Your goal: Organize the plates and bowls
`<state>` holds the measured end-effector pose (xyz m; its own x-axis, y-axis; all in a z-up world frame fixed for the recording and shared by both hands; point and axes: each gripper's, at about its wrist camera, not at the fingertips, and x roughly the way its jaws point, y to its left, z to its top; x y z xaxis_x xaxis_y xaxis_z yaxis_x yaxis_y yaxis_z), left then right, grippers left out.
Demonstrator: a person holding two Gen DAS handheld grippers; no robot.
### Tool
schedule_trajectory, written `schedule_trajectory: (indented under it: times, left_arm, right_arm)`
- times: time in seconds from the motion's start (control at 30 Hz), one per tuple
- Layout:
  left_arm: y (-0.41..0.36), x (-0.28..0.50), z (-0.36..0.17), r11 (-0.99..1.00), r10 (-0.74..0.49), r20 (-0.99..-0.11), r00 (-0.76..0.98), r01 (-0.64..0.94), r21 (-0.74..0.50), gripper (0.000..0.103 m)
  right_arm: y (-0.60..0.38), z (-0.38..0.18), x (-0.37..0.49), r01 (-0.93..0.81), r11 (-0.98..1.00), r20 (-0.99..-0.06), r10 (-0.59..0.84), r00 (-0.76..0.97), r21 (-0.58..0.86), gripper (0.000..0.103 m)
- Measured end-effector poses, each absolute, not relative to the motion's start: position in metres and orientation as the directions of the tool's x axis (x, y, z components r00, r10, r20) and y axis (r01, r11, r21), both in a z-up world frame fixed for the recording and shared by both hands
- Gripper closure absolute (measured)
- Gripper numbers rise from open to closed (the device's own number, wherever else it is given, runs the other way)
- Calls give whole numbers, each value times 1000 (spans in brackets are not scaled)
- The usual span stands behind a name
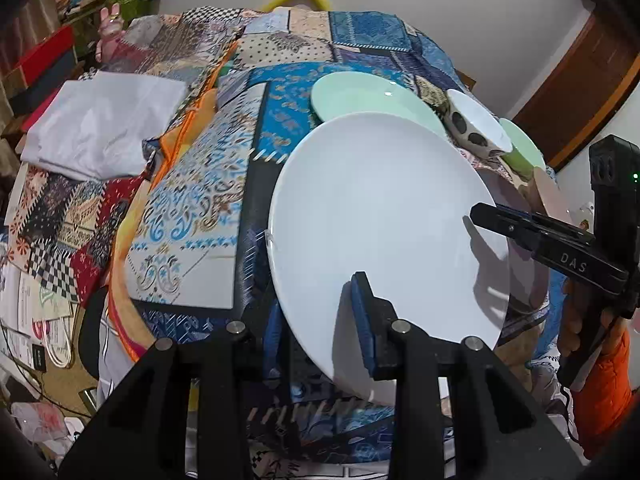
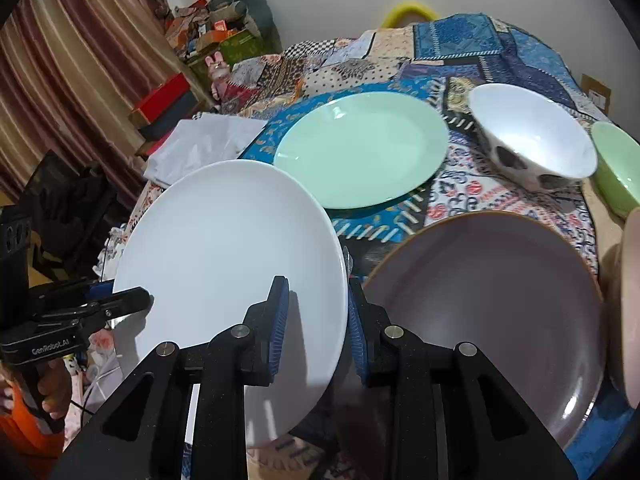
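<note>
A large white plate (image 1: pixel 380 220) (image 2: pixel 224 264) is held tilted above the patchwork tablecloth. My left gripper (image 1: pixel 320 320) is shut on its near rim, and my right gripper (image 2: pixel 316 320) is shut on its opposite rim; each shows in the other's view, the right gripper (image 1: pixel 500 220) and the left gripper (image 2: pixel 120 300). A mint green plate (image 2: pixel 360 148) (image 1: pixel 372 100) lies beyond. A mauve plate (image 2: pixel 488 304) lies under the right gripper. A white spotted bowl (image 2: pixel 532 136) (image 1: pixel 476 124) and a green bowl (image 2: pixel 618 168) (image 1: pixel 518 144) stand at the right.
A folded white cloth (image 1: pixel 100 128) (image 2: pixel 200 144) lies on the left of the table. A pale pink dish edge (image 2: pixel 632 300) shows at the far right. Boxes and clutter (image 2: pixel 200 28) stand behind, curtains at left.
</note>
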<state>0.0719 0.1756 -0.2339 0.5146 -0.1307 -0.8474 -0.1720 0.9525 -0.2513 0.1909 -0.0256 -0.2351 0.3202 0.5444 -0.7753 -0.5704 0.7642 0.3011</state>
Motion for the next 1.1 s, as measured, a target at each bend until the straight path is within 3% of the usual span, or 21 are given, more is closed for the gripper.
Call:
schedule_trajectory:
  times: [0.67,1.1]
  left_arm:
    - [115,103,-217,969,-179,-823,539,-49,-244,71]
    - [79,133,-235,971,-213,-850,482,8,-239,71]
  right_arm:
    - [-95,-225,189,-480,824,-762,511,398,301,77]
    - [-132,-233,191,-408,856,-766,486,421,318,77]
